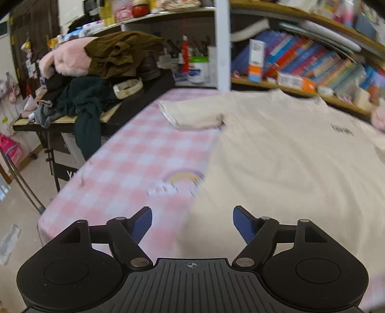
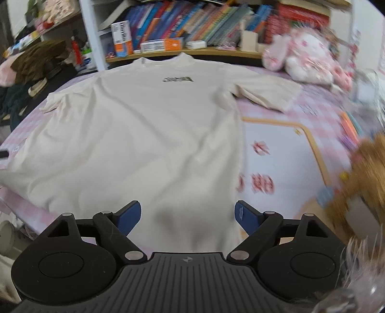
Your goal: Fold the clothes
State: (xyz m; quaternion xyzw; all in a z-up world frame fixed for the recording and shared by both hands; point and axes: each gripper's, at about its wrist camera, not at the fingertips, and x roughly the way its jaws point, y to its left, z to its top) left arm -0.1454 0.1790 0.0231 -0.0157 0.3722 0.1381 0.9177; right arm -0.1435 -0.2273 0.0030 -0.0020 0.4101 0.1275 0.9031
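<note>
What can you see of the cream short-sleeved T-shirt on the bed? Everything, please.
The cream short-sleeved T-shirt lies spread flat, front up, on the pink checked bedsheet. It looks like soft cotton, lightly creased, with a small dark print on the chest. The ribbed collar points toward the bookshelf; both sleeves lie out sideways, and the hem is nearest the cameras. No fold has been made yet. The open left gripper and the open right gripper are above the hem end; neither holds it.

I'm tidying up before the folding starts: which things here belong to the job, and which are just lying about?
Belongs to the job:
- cream short-sleeved T-shirt, spread flat on the pink checked cloth
- left gripper, open
- right gripper, open

Just lying about:
- heap of dark clothes on the side table
- shelf of colourful books
- pink-and-white plush toy
</note>
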